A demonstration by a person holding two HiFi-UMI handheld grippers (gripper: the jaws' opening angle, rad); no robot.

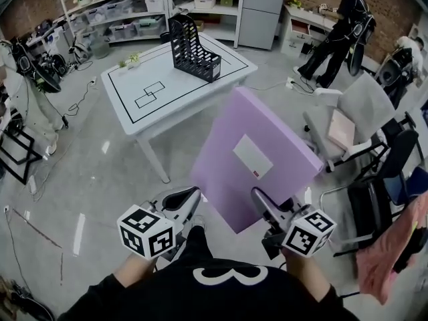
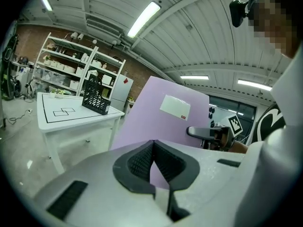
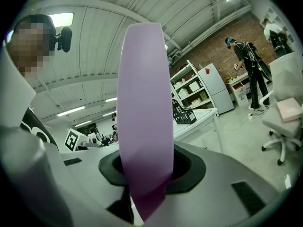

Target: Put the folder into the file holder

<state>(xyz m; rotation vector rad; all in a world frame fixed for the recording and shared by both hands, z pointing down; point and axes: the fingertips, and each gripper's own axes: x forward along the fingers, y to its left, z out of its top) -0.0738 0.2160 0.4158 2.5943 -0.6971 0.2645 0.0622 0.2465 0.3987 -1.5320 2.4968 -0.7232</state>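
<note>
- Head view: above the person, steeply down and forward, with the left gripper and right gripper close below.
- Each gripper view: low, along its own jaws, tilted upward, close to the flat lilac folder.
- All three share the folder, the white rectangular table and the black slotted plastic file holder.

You're standing in a lab workshop: brick walls; shelving stacked with storage bins; a line-marked white table; cables across the floor.
</note>
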